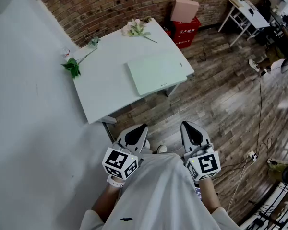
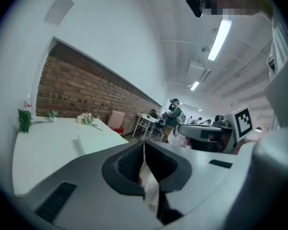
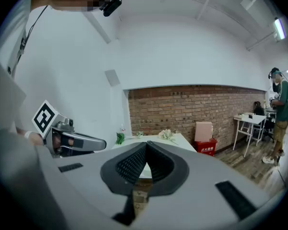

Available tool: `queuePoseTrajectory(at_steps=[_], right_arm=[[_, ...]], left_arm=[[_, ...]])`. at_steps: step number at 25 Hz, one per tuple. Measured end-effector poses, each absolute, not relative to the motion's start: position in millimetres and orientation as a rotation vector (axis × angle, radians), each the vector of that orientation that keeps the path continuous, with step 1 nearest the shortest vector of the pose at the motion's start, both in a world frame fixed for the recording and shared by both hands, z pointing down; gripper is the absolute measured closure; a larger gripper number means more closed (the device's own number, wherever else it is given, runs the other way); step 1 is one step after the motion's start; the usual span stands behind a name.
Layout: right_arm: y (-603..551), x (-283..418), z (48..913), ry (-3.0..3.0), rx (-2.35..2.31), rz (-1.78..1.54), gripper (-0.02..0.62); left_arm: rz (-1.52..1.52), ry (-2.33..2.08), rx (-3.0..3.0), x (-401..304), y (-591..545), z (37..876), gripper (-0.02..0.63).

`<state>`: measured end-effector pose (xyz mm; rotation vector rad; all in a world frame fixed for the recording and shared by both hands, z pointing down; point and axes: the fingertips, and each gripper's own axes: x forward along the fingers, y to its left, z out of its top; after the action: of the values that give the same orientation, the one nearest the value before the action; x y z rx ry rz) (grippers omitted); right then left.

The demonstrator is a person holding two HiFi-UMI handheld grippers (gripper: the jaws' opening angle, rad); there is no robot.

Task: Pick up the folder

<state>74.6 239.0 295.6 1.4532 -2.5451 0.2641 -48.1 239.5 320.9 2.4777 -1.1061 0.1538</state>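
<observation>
A pale green folder (image 1: 156,72) lies flat on the white table (image 1: 105,85), near its right front corner; the left gripper view shows the folder (image 2: 98,141) as a low slab. Both grippers hang close to my body, well short of the table. My left gripper (image 1: 136,134) is shut with nothing between its jaws, as is my right gripper (image 1: 193,132). In the left gripper view the left gripper (image 2: 144,145) has its tips together, and the right gripper (image 3: 145,145) in its own view looks the same.
Flower stems (image 1: 138,29) lie at the table's far corner and a leafy sprig (image 1: 73,67) near its left edge. A red crate with a pink box (image 1: 184,20) stands by the brick wall. Another white table (image 1: 245,13) and a person (image 3: 280,114) are off right. Cables (image 1: 252,155) cross the wood floor.
</observation>
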Motion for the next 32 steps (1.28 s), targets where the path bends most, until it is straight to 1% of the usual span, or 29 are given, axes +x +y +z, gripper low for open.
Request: queuePoseTrajectory(at_steps=[5, 8, 14, 21, 27, 32], right_arm=[[250, 87, 274, -2.565, 1.473, 0.212, 0.601], [260, 102, 281, -2.603, 1.528, 0.359, 0.601], [281, 133, 282, -2.728, 1.590, 0.522, 0.599], [305, 149, 279, -2.802, 1.565, 0.451, 0.598], [316, 184, 293, -2.818, 1.606, 0.604, 0.598], [311, 190, 294, -2.812, 1.608, 0.609, 0.598]], left_arm=[[0.135, -1.066, 2.468, -32, 259, 306, 0.578], [0.199, -1.076, 2.488, -24, 266, 309, 0.578], [0.194, -1.093, 2.490, -4, 281, 307, 0.578], [0.231, -1.087, 2.518, 27, 298, 300, 0.578], [0.271, -1.080, 2.525, 61, 312, 307, 0.578], [0.275, -1.093, 2.501, 60, 316, 311, 0.578]])
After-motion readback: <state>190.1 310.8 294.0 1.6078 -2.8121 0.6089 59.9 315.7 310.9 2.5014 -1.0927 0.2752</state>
